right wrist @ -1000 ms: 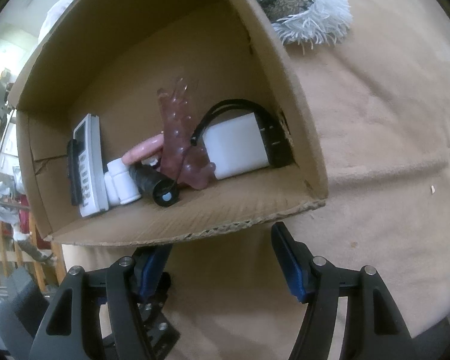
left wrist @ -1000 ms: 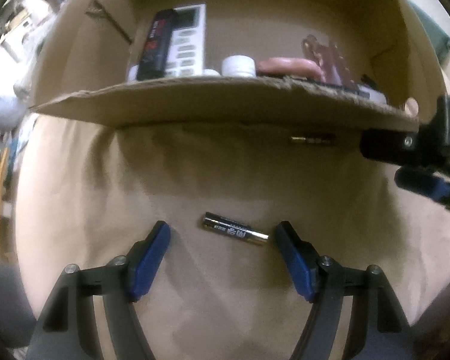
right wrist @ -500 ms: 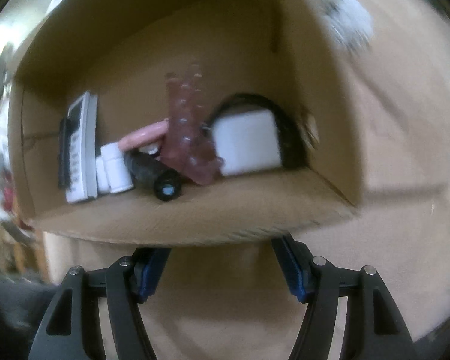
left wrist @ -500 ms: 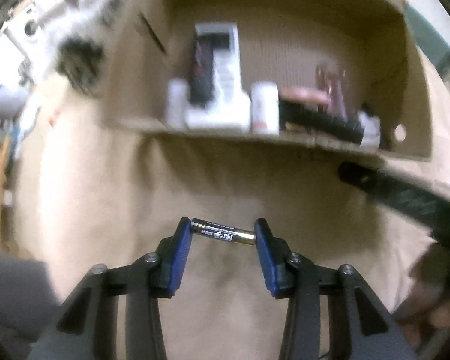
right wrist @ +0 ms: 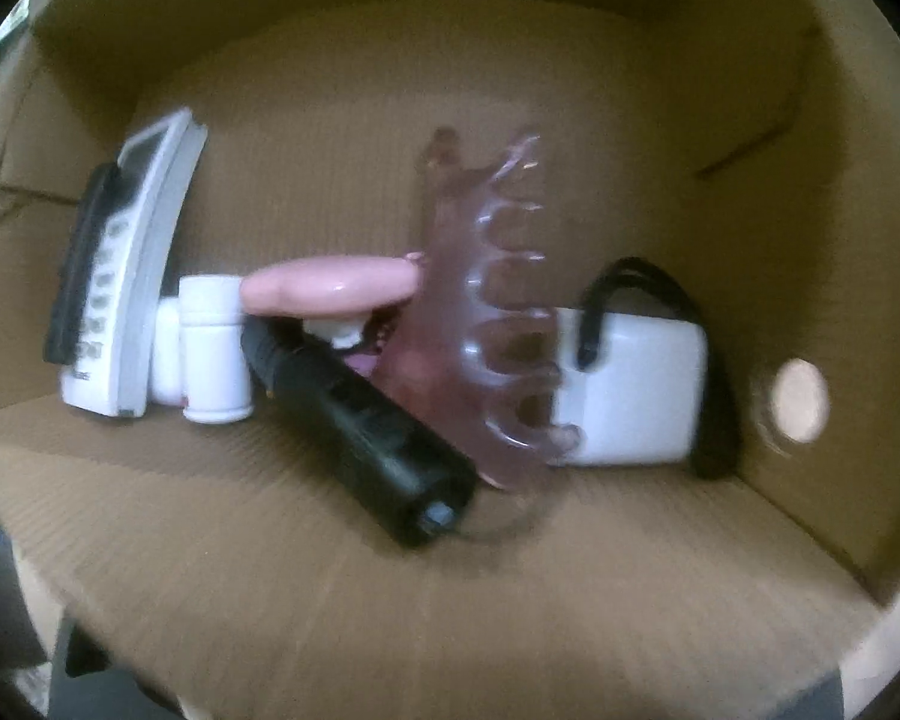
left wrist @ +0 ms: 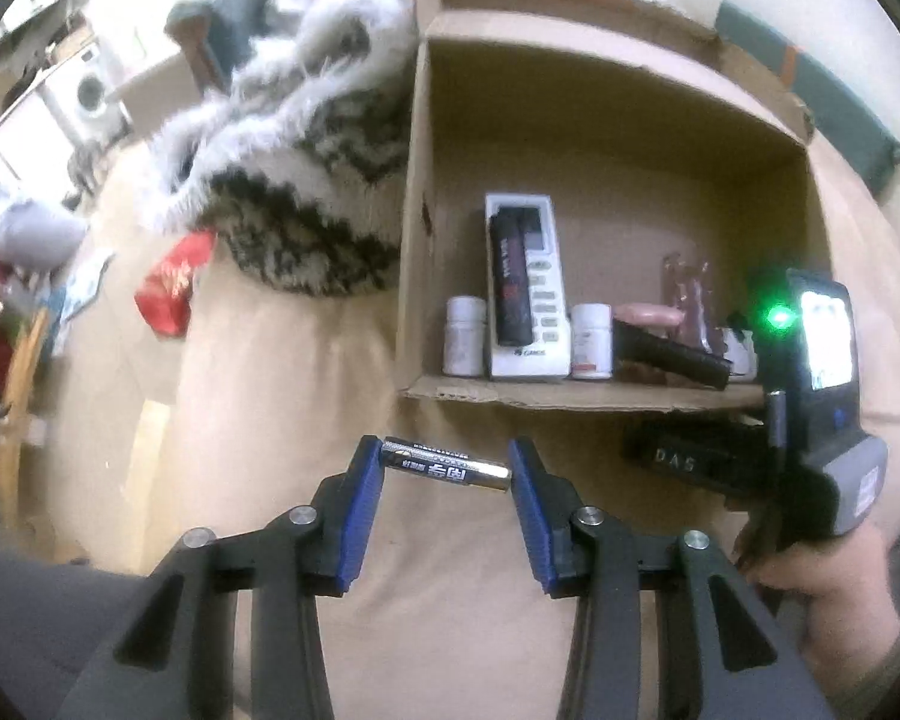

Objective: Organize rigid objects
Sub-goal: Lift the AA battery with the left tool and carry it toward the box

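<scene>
holding the battery [left wrist: 447, 464] end to end, the left hand-held gripper [left wrist: 447, 480] hangs just before the box [left wrist: 618, 138], likely so it drops in. the right hand-held gripper's [left wrist: 804, 420] jaws are hidden; they just opened wider.

My left gripper [left wrist: 447, 483] — black arms, blue pads, silver screws; right gripper [left wrist: 810, 420] — black-grey body, green light, lit screen.

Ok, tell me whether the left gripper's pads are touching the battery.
Touching. The left wrist view shows the battery spanning the left gripper end to end, each blue pad pressed against one end, no gap visible.
</scene>
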{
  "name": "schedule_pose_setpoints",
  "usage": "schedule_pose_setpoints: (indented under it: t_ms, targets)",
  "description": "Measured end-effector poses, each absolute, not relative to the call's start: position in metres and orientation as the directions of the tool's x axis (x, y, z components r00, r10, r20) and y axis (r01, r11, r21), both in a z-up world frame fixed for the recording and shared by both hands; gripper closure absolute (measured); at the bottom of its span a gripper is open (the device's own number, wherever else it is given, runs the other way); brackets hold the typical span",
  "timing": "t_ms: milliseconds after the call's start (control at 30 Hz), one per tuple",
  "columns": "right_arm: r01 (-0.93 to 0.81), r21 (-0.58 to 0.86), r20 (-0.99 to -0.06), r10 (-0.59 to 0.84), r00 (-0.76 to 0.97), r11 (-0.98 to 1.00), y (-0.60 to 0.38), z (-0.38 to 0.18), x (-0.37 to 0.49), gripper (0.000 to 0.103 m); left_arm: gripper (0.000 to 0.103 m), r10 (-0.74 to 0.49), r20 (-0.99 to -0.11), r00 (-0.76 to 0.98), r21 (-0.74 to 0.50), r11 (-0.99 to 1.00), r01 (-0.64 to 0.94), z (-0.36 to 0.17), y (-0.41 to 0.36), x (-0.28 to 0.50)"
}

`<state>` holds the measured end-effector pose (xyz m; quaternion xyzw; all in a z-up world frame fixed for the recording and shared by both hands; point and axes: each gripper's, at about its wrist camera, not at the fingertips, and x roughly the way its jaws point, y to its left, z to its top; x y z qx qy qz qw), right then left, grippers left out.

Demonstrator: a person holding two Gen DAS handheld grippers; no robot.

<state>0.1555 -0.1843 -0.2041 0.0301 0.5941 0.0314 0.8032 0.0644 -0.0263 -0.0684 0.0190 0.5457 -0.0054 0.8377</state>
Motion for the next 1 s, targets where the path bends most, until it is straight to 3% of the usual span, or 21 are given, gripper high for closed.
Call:
schedule_pose_setpoints:
  t_ms: [167, 233, 567, 1000]
  targets:
    - [-0.015, 0.031, -0.952, 0.034, 0.303, 0.999, -0.175, -0.207, 0.153, 0.0, 0.064, 0.017, -0.919, 0.395, 0.026, 0.999, 0.019, -0.08, -0.029, 0.072]
    - [-0.003, 0.018, -0.954, 0.018, 0.3, 1.0, -0.176, -0.204, 0.15, 0.007, 0.064, 0.013, -0.923, 0.386, 0.021, 1.0, 0.016, -0.084, -0.029, 0.074]
    - [0.062, 0.039, -0.95, 0.018, 0.311, 0.997, -0.206, -0.193, 0.143, 0.06, 0.064, 0.039, -0.921, 0.388, 0.048, 0.999, 0.013, -0.09, -0.032, 0.075]
    - [0.045, 0.118, -0.944, 0.098, 0.315, 0.992, -0.214, -0.169, 0.111, 0.06, 0.064, 0.098, -0.905, 0.414, 0.09, 0.995, -0.039, -0.089, -0.018, 0.076]
